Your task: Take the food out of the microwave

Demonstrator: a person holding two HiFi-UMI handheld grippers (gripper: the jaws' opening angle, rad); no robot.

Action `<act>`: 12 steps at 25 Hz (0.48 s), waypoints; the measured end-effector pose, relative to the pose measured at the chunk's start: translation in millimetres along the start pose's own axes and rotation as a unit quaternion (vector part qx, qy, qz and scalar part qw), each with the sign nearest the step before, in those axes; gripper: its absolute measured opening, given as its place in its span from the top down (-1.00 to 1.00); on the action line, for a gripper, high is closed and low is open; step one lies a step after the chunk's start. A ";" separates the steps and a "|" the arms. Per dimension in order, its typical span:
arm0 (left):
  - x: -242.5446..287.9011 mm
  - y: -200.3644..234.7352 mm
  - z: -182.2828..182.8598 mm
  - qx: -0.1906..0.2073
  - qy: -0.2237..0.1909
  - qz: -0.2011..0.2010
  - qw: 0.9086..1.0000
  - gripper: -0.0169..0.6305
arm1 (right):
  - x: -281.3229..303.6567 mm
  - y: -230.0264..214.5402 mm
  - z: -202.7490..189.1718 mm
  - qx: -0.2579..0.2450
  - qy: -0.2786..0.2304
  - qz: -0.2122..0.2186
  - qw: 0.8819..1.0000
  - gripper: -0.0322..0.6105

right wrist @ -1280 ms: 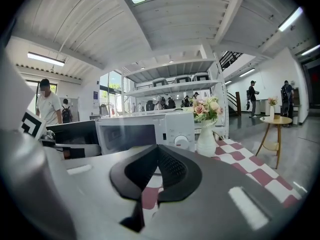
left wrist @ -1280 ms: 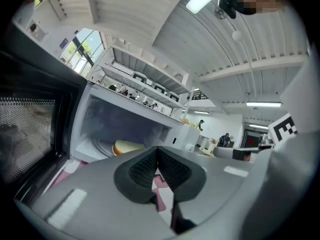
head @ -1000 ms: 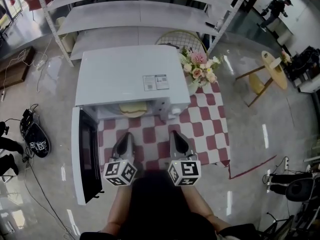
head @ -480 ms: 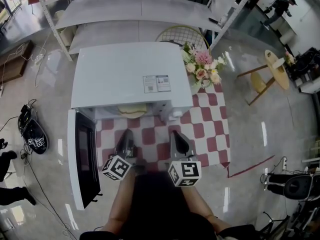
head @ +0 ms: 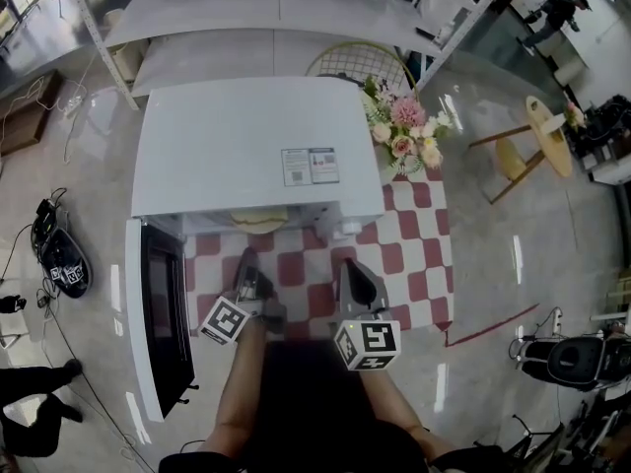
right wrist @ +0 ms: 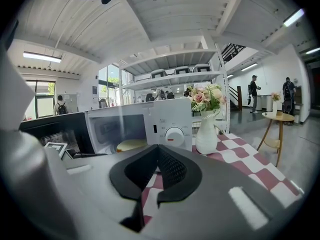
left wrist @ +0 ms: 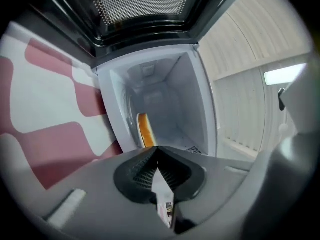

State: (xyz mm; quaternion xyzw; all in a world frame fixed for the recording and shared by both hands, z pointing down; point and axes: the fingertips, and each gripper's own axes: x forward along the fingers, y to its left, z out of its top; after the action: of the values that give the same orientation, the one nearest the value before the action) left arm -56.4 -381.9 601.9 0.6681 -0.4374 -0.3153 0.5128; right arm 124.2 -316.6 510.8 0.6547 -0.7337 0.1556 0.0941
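Observation:
The white microwave (head: pixel 256 146) stands on a red-and-white checked cloth (head: pixel 414 244) with its door (head: pixel 158 313) swung open to the left. Inside the cavity lies the food (head: pixel 259 220), a flat yellowish round. Both grippers hover over the cloth in front of the microwave, apart from it. My left gripper (head: pixel 246 262) is shut and empty, rolled onto its side, and points into the cavity (left wrist: pixel 160 99) at the food (left wrist: pixel 145 130). My right gripper (head: pixel 348 266) is shut and empty, facing the control panel (right wrist: pixel 172 129), with the food (right wrist: pixel 131 144) to its left.
A white vase of pink flowers (head: pixel 404 136) stands right of the microwave, close to the right gripper's side (right wrist: pixel 207 134). The open door (left wrist: pixel 145 9) lies near the left gripper. White shelving (head: pixel 266 8) stands behind. A small round table (head: pixel 540 136) sits far right.
My left gripper has rolled onto its side and sunk a little lower toward the cloth. The right gripper has barely shifted. Both stayed shut.

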 end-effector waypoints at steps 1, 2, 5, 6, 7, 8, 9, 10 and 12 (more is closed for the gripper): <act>1.8 1.8 -0.7 -0.003 0.000 0.000 1.000 0.91 | 0.9 -0.8 -0.5 0.001 0.001 0.000 1.000 0.89; 3.3 4.0 -1.1 -0.005 0.000 0.003 1.000 0.91 | 1.8 -1.3 -0.8 0.001 0.002 0.000 1.000 0.89; 9.2 9.4 -1.7 -0.009 -0.003 0.014 1.000 0.91 | 5.6 -1.7 -1.3 0.003 0.006 0.003 1.000 0.89; 11.7 10.3 -1.5 -0.012 -0.005 0.016 1.000 0.91 | 7.1 -1.6 -1.6 0.003 0.008 0.004 1.000 0.89; 14.6 10.2 -1.5 -0.016 -0.007 0.013 1.000 0.91 | 8.6 -1.6 -2.0 0.002 0.009 0.006 1.000 0.89; 17.2 10.1 -1.7 -0.021 -0.009 0.011 1.000 0.91 | 10.1 -1.6 -2.4 0.002 0.010 0.007 1.000 0.89; 19.3 10.8 -2.1 -0.024 -0.009 0.010 1.000 0.89 | 11.6 -1.6 -2.9 0.002 0.011 0.008 1.000 0.89; 21.1 11.9 -2.5 -0.026 -0.008 0.011 1.000 0.77 | 13.2 -1.6 -3.4 0.002 0.012 0.008 1.000 0.89; 24.8 14.5 -3.9 -0.036 -0.005 0.015 0.999 0.70 | 16.3 -1.5 -4.2 0.002 0.014 0.010 1.000 0.89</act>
State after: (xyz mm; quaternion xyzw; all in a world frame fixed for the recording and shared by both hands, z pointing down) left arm -46.3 -404.1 617.6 0.6410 -0.4382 -0.3270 0.5386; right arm 123.4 -330.4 520.5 0.6454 -0.7384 0.1669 0.1019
